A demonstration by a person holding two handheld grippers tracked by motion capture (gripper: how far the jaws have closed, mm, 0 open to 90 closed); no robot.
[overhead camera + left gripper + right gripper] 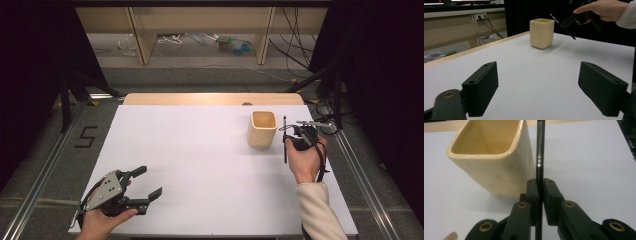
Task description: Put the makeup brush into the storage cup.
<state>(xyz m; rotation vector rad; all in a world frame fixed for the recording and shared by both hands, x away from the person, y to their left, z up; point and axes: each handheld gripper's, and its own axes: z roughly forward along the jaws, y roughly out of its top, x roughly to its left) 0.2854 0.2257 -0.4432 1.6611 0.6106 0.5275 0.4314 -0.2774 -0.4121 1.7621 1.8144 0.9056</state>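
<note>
- White table top [200, 150] on a wooden board, dark curtains either side, cables on the floor beyond the far edge.
- Writing: a black "5" [86, 136] marked on the floor, well left of the cup, off the table's left edge. No brand or label readable on cup or pen.
- Cream square cup [262, 128] stands upright near the far right of the table, its mouth open.
- Right gripper [540, 190] just right of the cup, jaws clamped on a thin black pen [540, 150]; pen held clear of the table, beside the cup wall, whether touching I cannot tell.
- Left gripper [150, 185] well apart from the cup, at the near left edge, jaws spread wide, nothing between them.
- Open room: broad bare white stretch left of and nearer than the cup.
</note>
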